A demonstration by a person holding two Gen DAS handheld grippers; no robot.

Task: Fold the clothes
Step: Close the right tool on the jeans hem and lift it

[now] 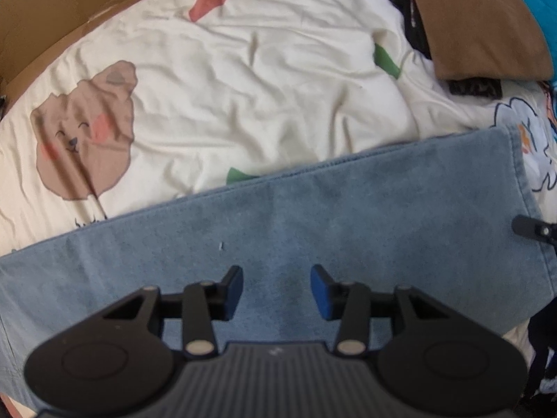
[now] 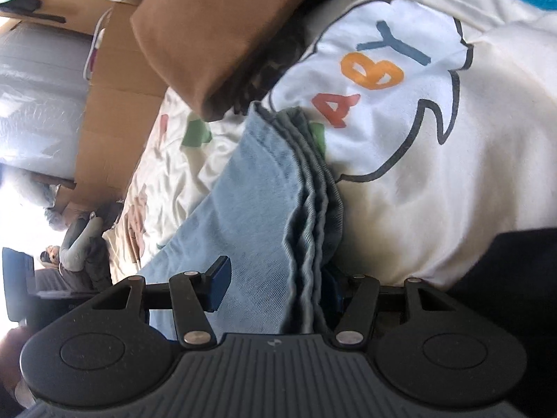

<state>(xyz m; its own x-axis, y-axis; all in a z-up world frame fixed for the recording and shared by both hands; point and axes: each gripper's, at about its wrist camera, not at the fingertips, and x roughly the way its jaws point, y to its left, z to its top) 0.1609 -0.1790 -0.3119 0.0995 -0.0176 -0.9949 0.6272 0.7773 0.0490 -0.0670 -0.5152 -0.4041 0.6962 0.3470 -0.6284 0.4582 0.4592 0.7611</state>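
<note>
Left gripper: the left gripper (image 1: 276, 292) is hovering over the middle of the folded jeans (image 1: 278, 244), its blue-padded fingers spread apart and gripping nothing.

Right gripper: the right gripper (image 2: 275, 285) is sitting at the short end of the jeans (image 2: 254, 216), its fingers spread wide. One finger (image 2: 217, 285) is lying over the top layer; the other is mostly hidden behind the stacked edges, so the layers are passing between the fingers without being pinched.

Jeans: light blue denim is lying as a long flat band across a cream bedspread (image 1: 243, 87) printed with a brown bear (image 1: 83, 132). The right wrist view is showing several hem layers (image 2: 313, 188) stacked on one another, wavy and roughly aligned.

Step in hand: judging from the layered end, the jeans are already doubled at least once, and the right gripper seems to be lining up to take that end.

Next move: it is probably calling for the right fingers to close on all layers together, then carry the end across, while the left gripper is pressing or steadying the middle as a fold line.

Left view only: the full flat length of the band, the bear print, and a small tip of the other gripper (image 1: 532, 228) at the band's far end.

Right view only: the layer count at the end, a "BABY" speech-bubble print (image 2: 376, 80), a folded brown cloth (image 2: 216, 31) just beyond the jeans, cardboard boxes (image 2: 115, 111), and a blurred seated person (image 2: 73, 247) far off.
</note>
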